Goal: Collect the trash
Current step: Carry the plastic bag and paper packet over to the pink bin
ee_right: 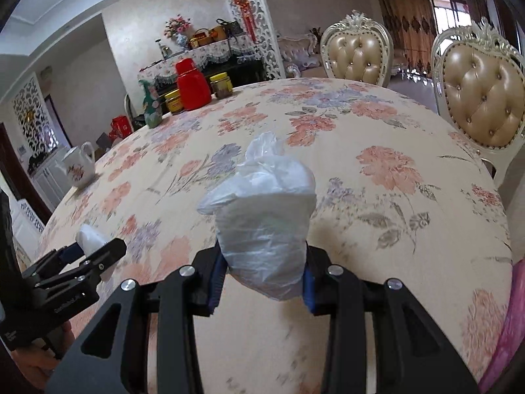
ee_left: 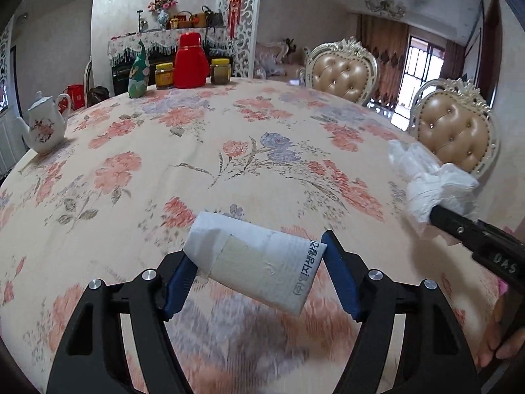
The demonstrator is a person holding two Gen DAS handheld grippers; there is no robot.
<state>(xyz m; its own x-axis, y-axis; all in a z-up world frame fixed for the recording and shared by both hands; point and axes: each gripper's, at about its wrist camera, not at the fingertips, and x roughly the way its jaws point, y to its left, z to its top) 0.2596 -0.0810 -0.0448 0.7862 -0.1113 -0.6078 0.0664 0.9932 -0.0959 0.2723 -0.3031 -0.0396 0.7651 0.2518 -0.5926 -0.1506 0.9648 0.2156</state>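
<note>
Both loaded above the floral surface (ee_left: 249, 124): L tongs (ee_left: 256, 272) clamped across paper roll (ee_left: 259, 262), long axis slanting upper left to lower right; R tongs (ee_right: 262, 275) pinching bunched plastic bag (ee_right: 262, 223) bottom-centre, side by side, no bin visible.

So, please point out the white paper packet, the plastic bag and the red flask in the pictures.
white paper packet (ee_left: 259, 262), left wrist view, middle of its front face.
plastic bag (ee_right: 265, 229), right wrist view, its bulging middle.
red flask (ee_left: 191, 62), left wrist view, centre of its body.
</note>
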